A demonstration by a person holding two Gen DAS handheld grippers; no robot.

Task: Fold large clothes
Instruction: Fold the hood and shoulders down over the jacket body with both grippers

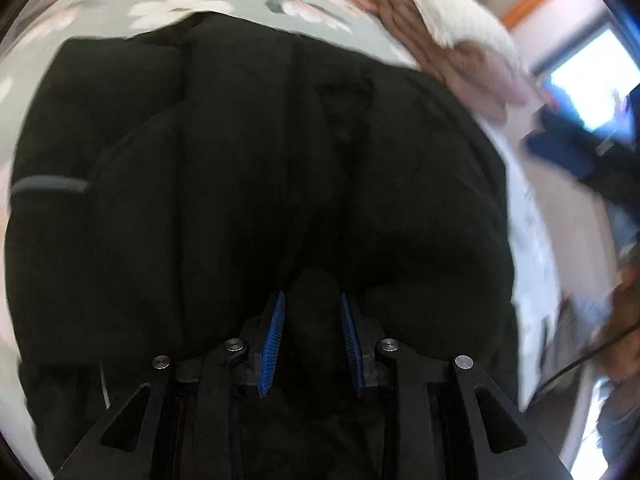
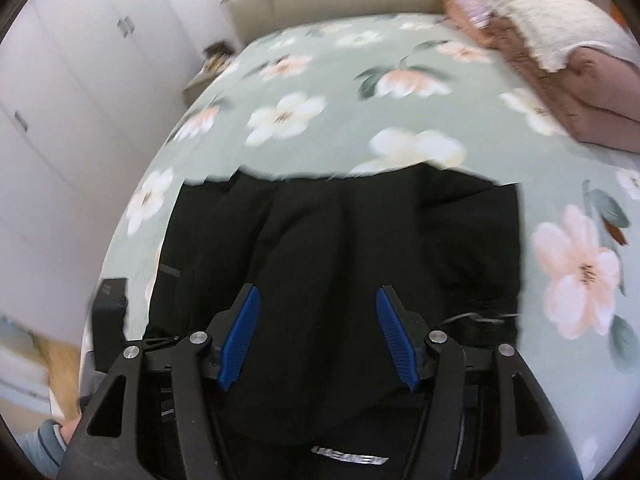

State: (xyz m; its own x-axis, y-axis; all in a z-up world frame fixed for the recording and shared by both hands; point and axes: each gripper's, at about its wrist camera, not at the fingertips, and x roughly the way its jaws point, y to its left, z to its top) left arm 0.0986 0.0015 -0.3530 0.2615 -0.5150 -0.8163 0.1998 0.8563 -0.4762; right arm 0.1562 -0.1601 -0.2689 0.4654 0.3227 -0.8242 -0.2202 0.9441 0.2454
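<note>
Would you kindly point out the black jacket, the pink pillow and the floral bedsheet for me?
black jacket (image 2: 360,240): right wrist view, middle of its spread body.
pink pillow (image 2: 592,84): right wrist view, its bare pink side.
floral bedsheet (image 2: 340,92): right wrist view, green area beyond the jacket.

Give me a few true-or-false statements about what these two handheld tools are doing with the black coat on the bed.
1. The left tool has a fold of the black coat between its fingers. True.
2. The right tool is clamped shut on the coat. False: its fingers stand wide apart above the fabric.
3. The bedsheet is plain white. False: it is pale green with flowers.
4. A cream knit cloth lies on a pink pile near the bed's far corner. True.
</note>
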